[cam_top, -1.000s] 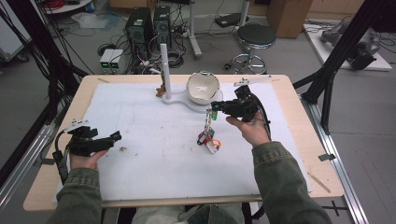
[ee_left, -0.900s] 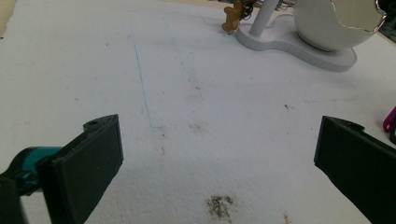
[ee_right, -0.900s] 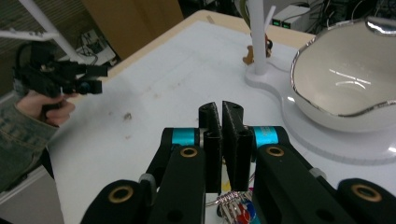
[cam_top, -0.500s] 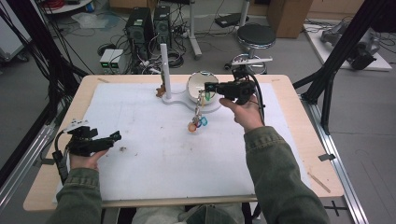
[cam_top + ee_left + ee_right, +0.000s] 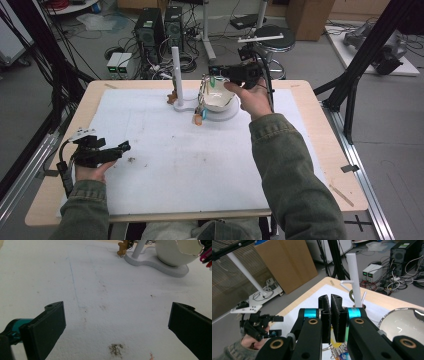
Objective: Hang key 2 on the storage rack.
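My right tongs [image 5: 216, 73] are clenched on a keyring with charms [image 5: 200, 114], dangling beside the white bowl [image 5: 218, 95] (near the stand's post [image 5: 175, 70]); left tongs [image 5: 122, 147] released, low over the surface [image 5: 175, 165].

A white mat [image 5: 190, 160] covers the wooden table [image 5: 320, 150], marked by a small brown stain [image 5: 115, 350]. Beyond it stand black computer towers [image 5: 160, 27], a round stool [image 5: 272, 37] and a cardboard box [image 5: 284, 262]
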